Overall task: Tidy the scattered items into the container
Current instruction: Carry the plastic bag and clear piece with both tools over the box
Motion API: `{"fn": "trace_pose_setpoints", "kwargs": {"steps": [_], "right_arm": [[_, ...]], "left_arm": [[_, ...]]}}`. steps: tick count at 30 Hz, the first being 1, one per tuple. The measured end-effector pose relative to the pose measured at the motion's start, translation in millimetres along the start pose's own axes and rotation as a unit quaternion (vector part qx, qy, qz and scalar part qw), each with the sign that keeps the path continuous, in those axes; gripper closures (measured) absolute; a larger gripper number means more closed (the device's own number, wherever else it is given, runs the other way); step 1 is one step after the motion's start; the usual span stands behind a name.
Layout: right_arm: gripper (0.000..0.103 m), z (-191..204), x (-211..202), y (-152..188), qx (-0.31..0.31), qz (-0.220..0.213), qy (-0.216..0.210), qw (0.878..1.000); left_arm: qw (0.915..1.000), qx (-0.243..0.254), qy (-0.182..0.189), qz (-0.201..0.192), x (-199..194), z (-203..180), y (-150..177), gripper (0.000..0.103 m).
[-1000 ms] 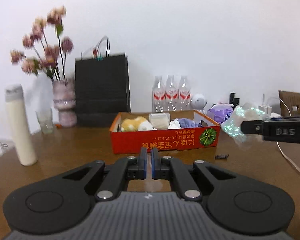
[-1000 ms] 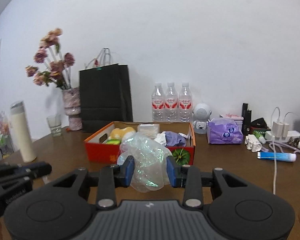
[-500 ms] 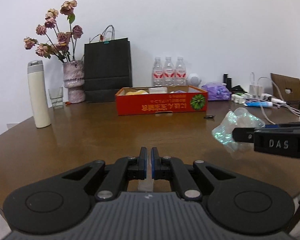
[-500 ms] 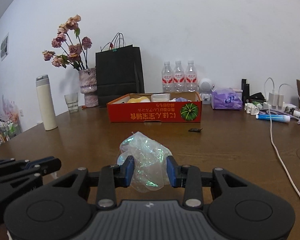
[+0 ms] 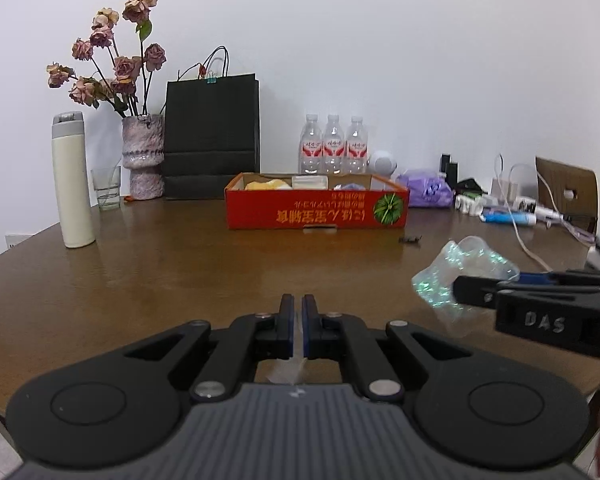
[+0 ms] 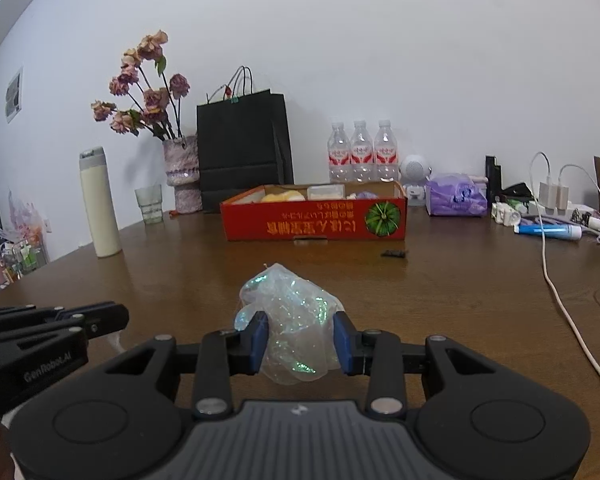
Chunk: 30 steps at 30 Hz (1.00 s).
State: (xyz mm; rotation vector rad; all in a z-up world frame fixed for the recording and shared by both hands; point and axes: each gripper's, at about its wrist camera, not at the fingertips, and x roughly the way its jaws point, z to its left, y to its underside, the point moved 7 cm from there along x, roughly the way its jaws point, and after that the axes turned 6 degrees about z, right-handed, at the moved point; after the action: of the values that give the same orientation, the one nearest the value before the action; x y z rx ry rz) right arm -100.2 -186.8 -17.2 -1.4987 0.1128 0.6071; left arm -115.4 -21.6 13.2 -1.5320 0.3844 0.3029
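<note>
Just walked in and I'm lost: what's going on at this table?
A person is tidying loose items into the red cardboard box with a handheld gripper in each hand. The right gripper is clamped on a crumpled iridescent plastic wrapper, held above the wooden table well short of the box. The left gripper is shut and appears empty. The box already holds several things; a small dark item lies on the table near it.

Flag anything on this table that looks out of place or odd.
A small dark object lies loose on the table before the red box, whose print is upside down. The right claw grips a crumpled iridescent wrapper.
</note>
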Motion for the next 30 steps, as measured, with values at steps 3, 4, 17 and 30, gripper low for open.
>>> {"fn": "trace_pose_setpoints", "kwargs": {"steps": [3,4,17,30], "right_arm": [[0.069,-3.6,10.2,-20.0,0.004,-0.007,-0.007,1.000],[0.069,-5.1,16.3,-28.3,0.005,-0.008,-0.009,1.000],[0.069,-55.0,203.6,-219.5,0.030,0.040,-0.037,0.998],[0.068,-92.8,367.1,-295.3,0.061,0.172,-0.005,0.983]], "left_arm": [[0.9998,-0.001,0.007,-0.019,12.5,-3.3,-24.9,0.099],[0.9996,0.001,0.005,-0.029,19.7,-3.2,-36.3,0.099],[0.9994,-0.014,0.032,0.007,240.0,17.0,-236.8,0.098],[0.9901,-0.031,0.014,0.136,391.6,52.2,-276.2,0.098]]}}
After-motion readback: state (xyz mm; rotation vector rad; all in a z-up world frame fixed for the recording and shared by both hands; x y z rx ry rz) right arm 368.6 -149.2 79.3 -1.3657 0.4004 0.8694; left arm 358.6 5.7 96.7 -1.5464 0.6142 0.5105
